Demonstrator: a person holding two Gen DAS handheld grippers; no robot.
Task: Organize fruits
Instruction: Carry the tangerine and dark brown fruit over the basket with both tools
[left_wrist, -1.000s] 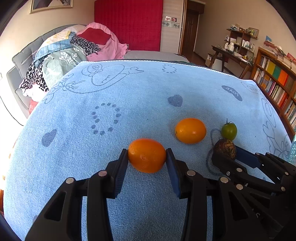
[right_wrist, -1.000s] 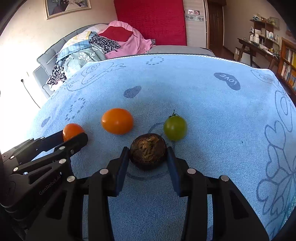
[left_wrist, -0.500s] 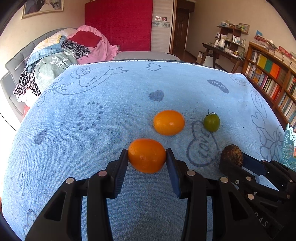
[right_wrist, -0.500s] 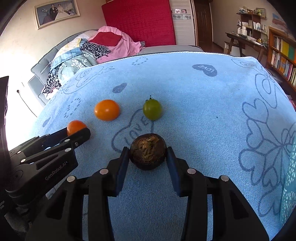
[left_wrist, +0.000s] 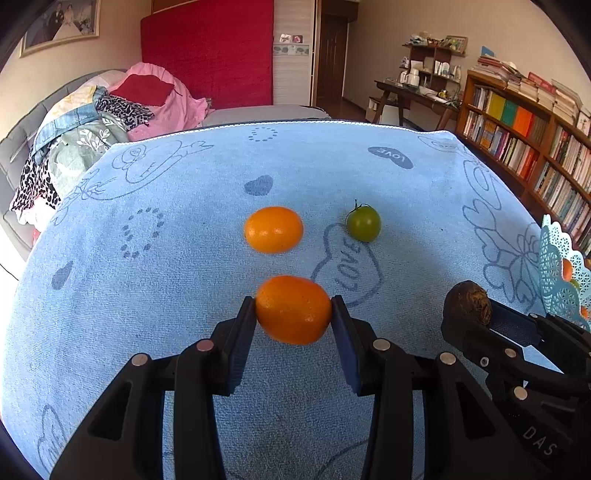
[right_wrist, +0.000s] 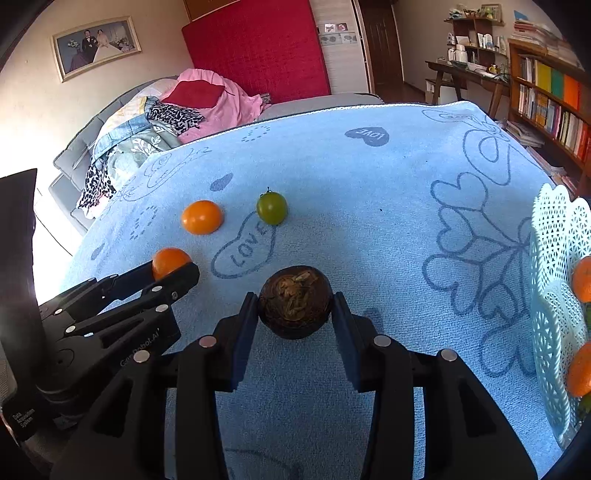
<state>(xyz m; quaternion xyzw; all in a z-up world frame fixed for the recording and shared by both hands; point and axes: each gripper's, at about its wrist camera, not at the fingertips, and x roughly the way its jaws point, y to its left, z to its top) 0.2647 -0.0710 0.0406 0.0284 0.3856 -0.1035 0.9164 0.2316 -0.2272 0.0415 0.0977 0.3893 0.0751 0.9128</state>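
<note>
Both grippers are in the carry step of the task. The left gripper (left_wrist: 293, 310) is clamped on an orange citrus fruit (left_wrist: 293, 309), and the right gripper (right_wrist: 294, 302) is clamped on a dark brown round fruit (right_wrist: 294, 302). Both fruits appear to be held clear of the blue towel (right_wrist: 369, 192). The white lattice basket (right_wrist: 554, 258) stands at the right edge of the towel and already contains orange fruit. A second orange fruit (left_wrist: 273, 229) and a green tomato (left_wrist: 364, 223) lie loose on the towel, near each other but apart. The next move probably calls for bringing each load over the basket rim, lowering it inside, then opening the jaws. The held orange fruit is slightly oval; its long axis runs across the jaws, pad to pad. The brown fruit presents its rough end toward the right wrist camera.
</note>
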